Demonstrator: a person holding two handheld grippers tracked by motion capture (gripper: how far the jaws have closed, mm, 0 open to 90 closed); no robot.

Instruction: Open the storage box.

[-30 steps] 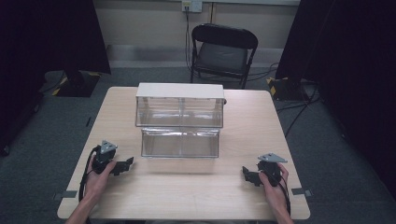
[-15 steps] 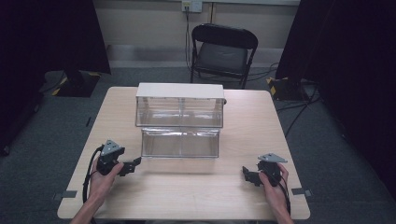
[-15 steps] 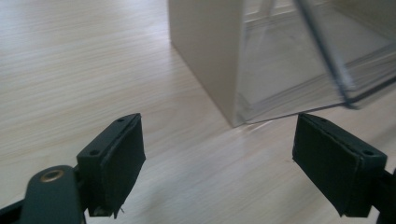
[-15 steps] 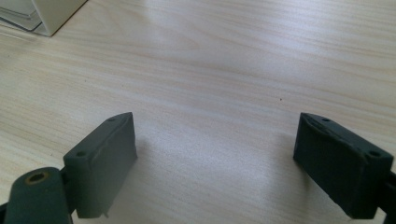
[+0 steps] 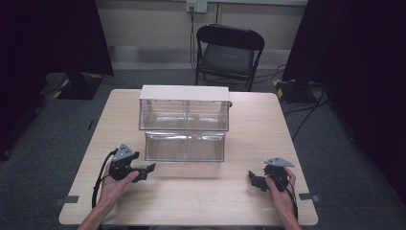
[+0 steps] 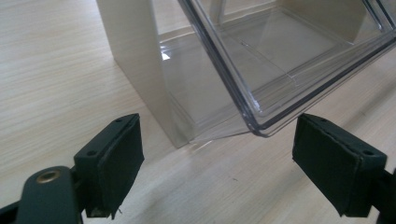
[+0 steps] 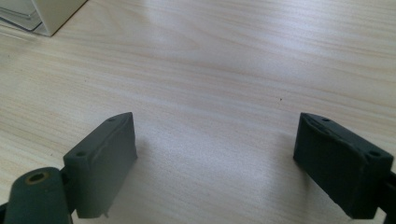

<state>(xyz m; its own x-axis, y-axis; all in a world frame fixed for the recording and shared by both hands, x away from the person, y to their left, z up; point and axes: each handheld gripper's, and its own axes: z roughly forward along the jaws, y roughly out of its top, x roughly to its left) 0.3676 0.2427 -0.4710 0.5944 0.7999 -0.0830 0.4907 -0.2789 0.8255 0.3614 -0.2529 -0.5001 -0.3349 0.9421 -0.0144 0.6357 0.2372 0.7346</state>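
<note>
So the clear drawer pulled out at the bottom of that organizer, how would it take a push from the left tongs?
The drawer looks like rigid clear plastic, so it should slide rather than flex. It appears empty, so probably light. Its glossy walls may be slippery against the pads of the left tongs, and a push might shift the whole organizer.

Black folding chair behind table

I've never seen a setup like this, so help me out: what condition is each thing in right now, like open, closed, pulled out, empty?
Left gripper: open, holding nothing, near the lower drawer's corner.
Right gripper: open, holding nothing, over bare table.
Lower drawer: pulled out, empty.
Upper drawers: pushed in, apparently empty.
Folding chair: unfolded, unoccupied.
</note>
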